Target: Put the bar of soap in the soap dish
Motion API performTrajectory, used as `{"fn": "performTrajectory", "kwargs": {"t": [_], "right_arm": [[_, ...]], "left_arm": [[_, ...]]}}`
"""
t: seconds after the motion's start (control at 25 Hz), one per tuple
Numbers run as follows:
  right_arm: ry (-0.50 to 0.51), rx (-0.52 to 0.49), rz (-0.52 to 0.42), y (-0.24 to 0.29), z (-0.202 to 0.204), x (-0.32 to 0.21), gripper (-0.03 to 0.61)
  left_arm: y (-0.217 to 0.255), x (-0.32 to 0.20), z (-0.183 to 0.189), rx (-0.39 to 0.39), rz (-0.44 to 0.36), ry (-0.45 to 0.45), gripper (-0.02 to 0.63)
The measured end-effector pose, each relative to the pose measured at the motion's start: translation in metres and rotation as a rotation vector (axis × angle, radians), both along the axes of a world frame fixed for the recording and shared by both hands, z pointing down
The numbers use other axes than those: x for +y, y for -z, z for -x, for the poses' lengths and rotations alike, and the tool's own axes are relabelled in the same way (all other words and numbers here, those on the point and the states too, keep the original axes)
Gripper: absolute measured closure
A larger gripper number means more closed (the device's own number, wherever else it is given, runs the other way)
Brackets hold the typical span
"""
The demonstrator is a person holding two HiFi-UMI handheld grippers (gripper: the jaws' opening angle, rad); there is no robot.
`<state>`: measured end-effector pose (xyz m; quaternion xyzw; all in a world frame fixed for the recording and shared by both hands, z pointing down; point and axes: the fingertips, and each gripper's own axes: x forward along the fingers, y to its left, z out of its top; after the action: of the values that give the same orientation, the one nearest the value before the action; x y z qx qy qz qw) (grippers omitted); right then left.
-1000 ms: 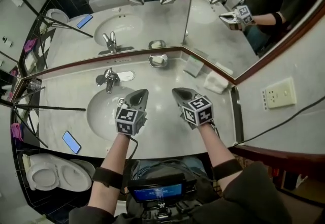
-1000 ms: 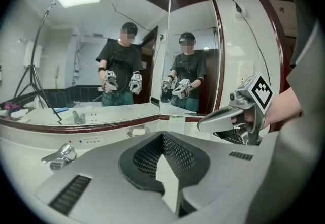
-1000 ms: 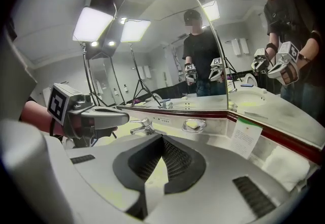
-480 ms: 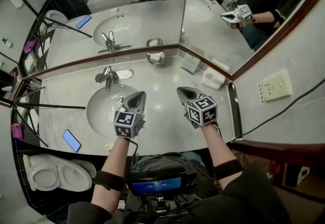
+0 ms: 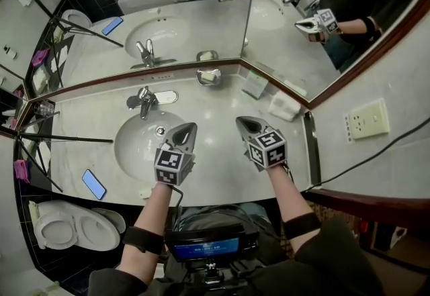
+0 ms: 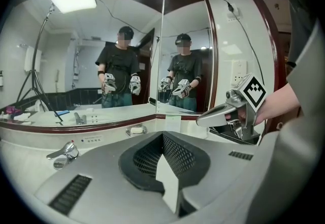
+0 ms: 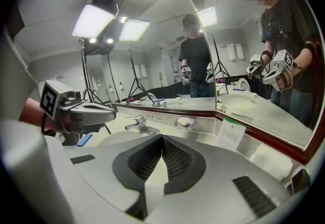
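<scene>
Mirrors meet in a corner above a pale marble tabletop [image 5: 222, 167] with a round sink [image 5: 134, 147] and a chrome faucet [image 5: 142, 101] at the centre left of the head view. The soap dish [image 5: 199, 78] stands at the back edge of the tabletop, just below the mirror and to the right of the faucet. The pale bar of soap [image 5: 211, 77] lies in it, well apart from both grippers. A small card [image 5: 255, 85] and a folded white towel [image 5: 285, 107] sit further right along the mirror, and a blue phone [image 5: 94, 184] lies at the lower left near the tabletop's front edge.

The left gripper [image 5: 187, 131] hovers over the right rim of the sink, and the right gripper [image 5: 243, 123] is beside it over bare tabletop. Both point toward the mirror. Each gripper's jaws are together with nothing between them.
</scene>
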<state>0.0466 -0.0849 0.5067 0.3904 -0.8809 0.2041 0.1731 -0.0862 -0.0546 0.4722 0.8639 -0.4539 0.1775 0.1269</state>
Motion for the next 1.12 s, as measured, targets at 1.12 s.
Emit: {"fn": "performTrajectory", "kwargs": {"t": [1.12], "right_arm": [[0.397,0.596,-0.092,-0.094,0.110,-0.188,0.330]], "left_arm": [[-0.072,-0.062,0.013,0.008,0.048,0.081,0.612]]}}
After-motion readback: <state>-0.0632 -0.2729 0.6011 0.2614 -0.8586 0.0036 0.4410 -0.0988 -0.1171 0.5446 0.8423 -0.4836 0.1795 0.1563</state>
